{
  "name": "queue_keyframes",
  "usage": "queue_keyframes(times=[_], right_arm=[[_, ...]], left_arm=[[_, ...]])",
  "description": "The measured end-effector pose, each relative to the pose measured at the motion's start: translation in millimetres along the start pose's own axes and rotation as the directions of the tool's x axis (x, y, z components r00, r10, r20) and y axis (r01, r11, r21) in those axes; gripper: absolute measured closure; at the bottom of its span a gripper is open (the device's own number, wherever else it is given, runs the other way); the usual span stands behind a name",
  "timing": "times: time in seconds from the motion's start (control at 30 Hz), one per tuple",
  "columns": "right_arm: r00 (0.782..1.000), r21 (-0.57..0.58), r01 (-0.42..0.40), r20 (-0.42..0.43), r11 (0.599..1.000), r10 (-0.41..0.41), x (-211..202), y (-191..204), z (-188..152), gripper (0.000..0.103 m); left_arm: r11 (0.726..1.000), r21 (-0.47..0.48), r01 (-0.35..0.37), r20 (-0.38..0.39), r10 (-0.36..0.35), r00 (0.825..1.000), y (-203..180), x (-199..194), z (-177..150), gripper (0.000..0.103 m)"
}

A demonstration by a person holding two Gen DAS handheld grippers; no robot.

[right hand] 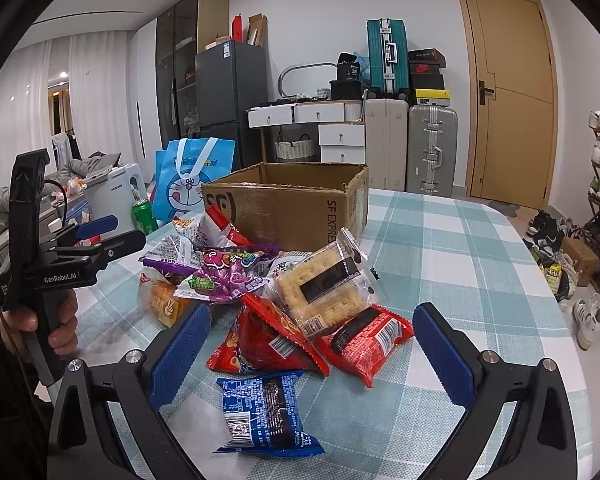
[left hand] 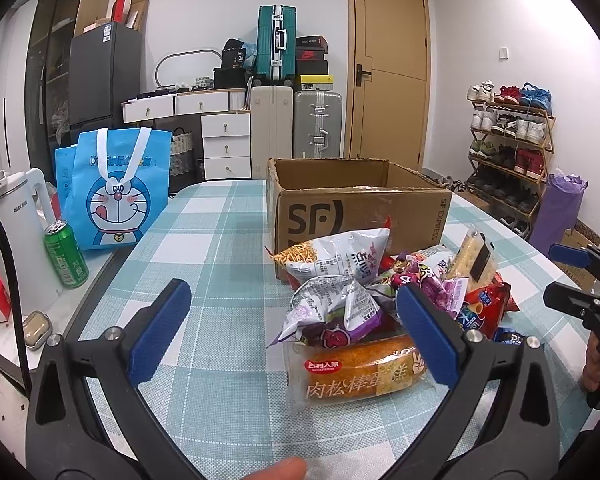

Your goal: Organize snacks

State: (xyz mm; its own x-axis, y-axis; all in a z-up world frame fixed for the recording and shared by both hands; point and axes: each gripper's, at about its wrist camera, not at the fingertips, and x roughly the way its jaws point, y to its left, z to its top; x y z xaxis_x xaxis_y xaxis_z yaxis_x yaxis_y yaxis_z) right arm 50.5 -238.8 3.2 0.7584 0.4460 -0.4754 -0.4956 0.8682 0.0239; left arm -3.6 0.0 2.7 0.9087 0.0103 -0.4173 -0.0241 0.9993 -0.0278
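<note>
Snacks heaped on checked table, touching front of open box. Left gripper spread wide, empty, beside bread pack at heap's near edge. Right gripper likewise wide apart, empty, above blue pack and red packs.

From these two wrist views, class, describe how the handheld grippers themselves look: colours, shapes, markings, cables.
Each gripper, left gripper and right gripper, has curved black plastic arms with silver screws, ending in blue ribbed pads. Seen from the right wrist, the left one has a black pistol-style handle, white "GenRobot.AI" lettering and a thin black cable.
</note>
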Motion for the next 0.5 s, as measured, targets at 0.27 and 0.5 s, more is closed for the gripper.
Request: queue_keyframes(times=[0.27,0.5], right_arm=[[0.999,-0.003,0.012,-0.030,1.000,-0.012,7.0,0.8,0.0,0.000],[0.999,-0.008,0.018,-0.038,1.000,-0.019,8.3,1.3,0.2,0.000]], left_arm=[[1.000,-0.002,0.001,-0.003,-0.001,1.000,0.5,0.2,0.0,0.000],[1.000,0.003,0.001,-0.018,-0.001,1.000,-1.2,4.9,-0.5,0.000]])
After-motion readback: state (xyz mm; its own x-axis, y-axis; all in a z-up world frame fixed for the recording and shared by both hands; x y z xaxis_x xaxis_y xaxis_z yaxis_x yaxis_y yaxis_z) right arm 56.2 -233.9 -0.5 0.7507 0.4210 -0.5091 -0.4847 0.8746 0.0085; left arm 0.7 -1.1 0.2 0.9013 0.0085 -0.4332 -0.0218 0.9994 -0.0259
